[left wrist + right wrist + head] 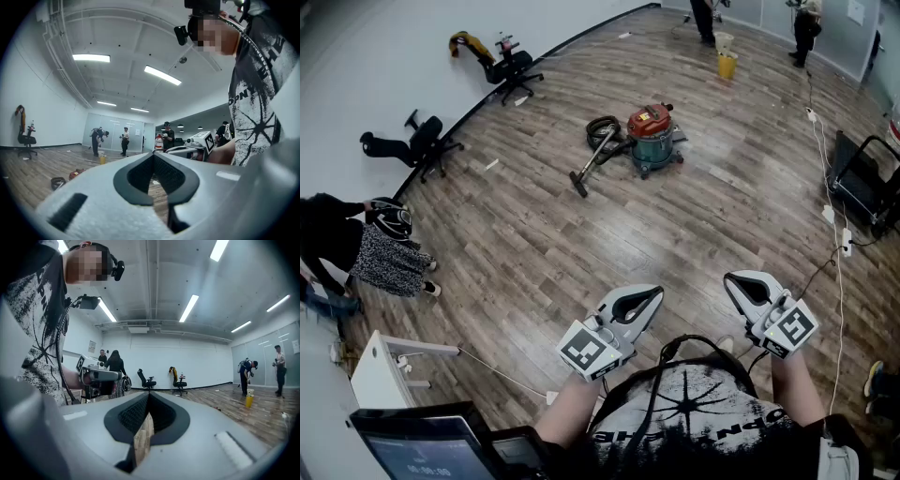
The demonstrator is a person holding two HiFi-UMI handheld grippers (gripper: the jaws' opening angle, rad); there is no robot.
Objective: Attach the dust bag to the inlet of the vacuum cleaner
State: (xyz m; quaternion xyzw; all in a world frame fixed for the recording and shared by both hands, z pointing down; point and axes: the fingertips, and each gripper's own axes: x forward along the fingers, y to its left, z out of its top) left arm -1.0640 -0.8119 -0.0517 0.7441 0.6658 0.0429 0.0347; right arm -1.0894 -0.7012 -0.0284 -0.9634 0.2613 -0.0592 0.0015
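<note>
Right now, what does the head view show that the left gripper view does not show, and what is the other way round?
Only the head view: a person bending over at the left edge and a black cart at the right edge.
Only the left gripper view: the ceiling lights and the glass wall at the far end of the room.
Both: the vacuum cleaner standing far off on the wooden floor, the yellow bucket, and the left gripper and right gripper, each shut with nothing between its jaws.

Bare wood floor [581,234] ahead, vacuum cleaner [652,139] well beyond, power strip [847,242] right
</note>
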